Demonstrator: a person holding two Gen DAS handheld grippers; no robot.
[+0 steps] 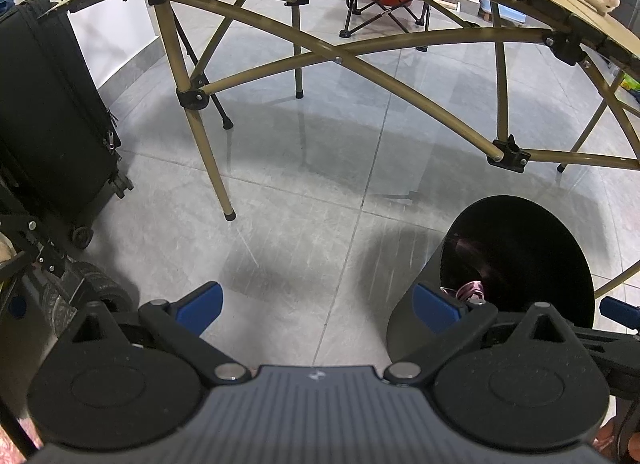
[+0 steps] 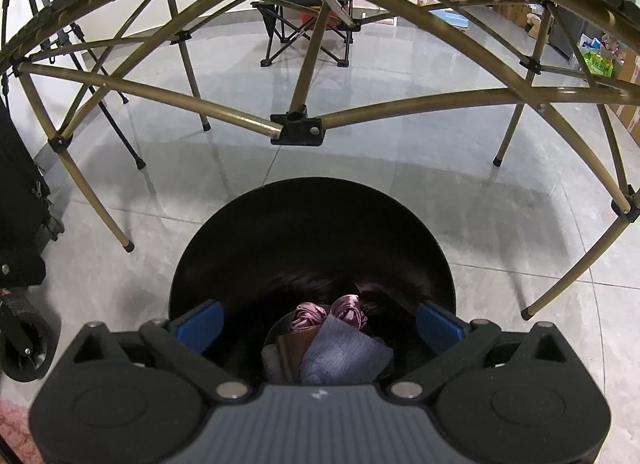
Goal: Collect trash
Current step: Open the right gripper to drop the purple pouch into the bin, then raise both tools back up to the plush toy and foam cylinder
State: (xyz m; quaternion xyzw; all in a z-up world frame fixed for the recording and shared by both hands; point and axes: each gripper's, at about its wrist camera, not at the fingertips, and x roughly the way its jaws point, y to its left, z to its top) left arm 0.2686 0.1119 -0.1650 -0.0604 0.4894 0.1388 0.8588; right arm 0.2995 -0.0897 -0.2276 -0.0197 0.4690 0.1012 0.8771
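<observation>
Left tongs [image 1: 318, 304] gaped wide over bare floor tiles [image 1: 280, 224], holding nothing, the black bin [image 1: 520, 248] just beside them. Right tongs [image 2: 320, 322] hung fully open and empty above the bin [image 2: 312, 232]; a pink scrunchie [image 2: 328, 312] and lilac cloth [image 2: 344, 356] already lay inside, and no further trash showed.

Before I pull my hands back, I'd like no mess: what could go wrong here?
1. The right hand-held gripper hangs open inside the rim of the black bin; pulling away sideways might tip it.
2. The table frame crosses close above, so lifting straight up could knock it.
3. The left hand-held gripper sits beside the bin and could bump it.
</observation>
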